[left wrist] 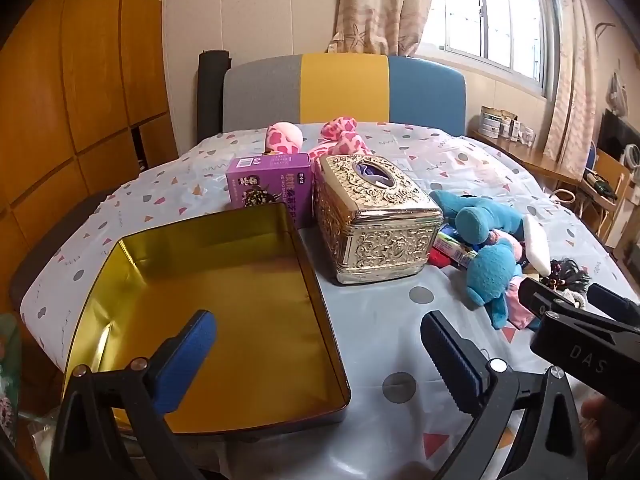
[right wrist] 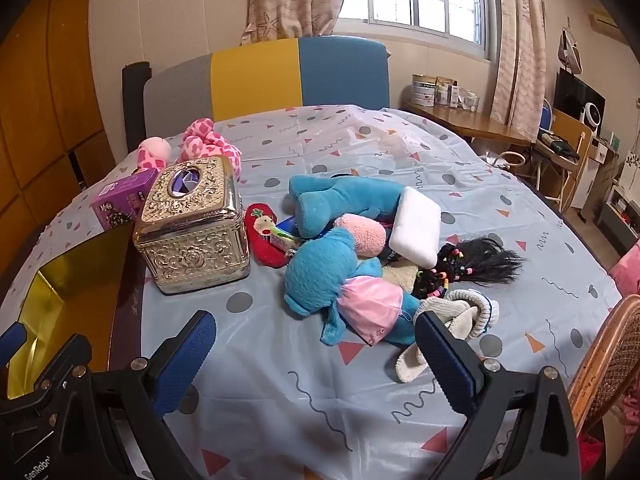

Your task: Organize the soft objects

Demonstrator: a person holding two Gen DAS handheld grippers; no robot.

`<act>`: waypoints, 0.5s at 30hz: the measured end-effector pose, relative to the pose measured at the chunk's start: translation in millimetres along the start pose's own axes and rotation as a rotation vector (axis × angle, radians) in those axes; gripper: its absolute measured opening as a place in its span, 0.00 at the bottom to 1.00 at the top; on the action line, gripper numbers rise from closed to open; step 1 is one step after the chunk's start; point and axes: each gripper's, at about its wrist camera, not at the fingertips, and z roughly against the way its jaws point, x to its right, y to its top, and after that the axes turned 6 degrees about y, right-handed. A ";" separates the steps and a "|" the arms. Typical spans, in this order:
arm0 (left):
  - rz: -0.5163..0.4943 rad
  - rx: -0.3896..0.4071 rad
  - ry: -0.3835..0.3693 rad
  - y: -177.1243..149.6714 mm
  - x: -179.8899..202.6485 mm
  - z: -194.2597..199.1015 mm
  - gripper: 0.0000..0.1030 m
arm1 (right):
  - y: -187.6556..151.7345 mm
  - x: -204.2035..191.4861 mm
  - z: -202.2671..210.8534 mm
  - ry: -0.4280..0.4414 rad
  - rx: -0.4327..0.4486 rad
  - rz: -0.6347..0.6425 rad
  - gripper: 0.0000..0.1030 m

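Note:
A pile of soft things lies mid-table: a blue plush toy [right wrist: 320,272] in a pink skirt, a second blue plush [right wrist: 348,196], a white pillow [right wrist: 416,228], a red sock [right wrist: 262,236], a knit sock [right wrist: 464,312] and a black-haired doll [right wrist: 472,264]. The blue plush also shows in the left wrist view [left wrist: 492,268]. An empty gold tin tray [left wrist: 224,300] sits at the left. My left gripper [left wrist: 316,356] is open over the tray's right edge. My right gripper [right wrist: 316,356] is open, just short of the pile.
An ornate gold tissue box [left wrist: 376,224] and a purple carton [left wrist: 272,188] stand behind the tray, with pink spotted plush toys [left wrist: 340,140] behind them. A patterned cloth [right wrist: 300,400] covers the table. A wicker chair [right wrist: 608,356] stands at the right edge.

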 end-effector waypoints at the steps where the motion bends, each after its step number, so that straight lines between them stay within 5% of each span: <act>1: -0.001 0.000 0.001 -0.1 0.6 -0.4 1.00 | -1.2 0.4 -0.4 0.000 -0.001 -0.001 0.99; 15: -0.026 -0.028 0.007 -2.1 6.5 -7.1 1.00 | -1.9 4.9 -10.8 0.005 -0.025 -0.012 0.99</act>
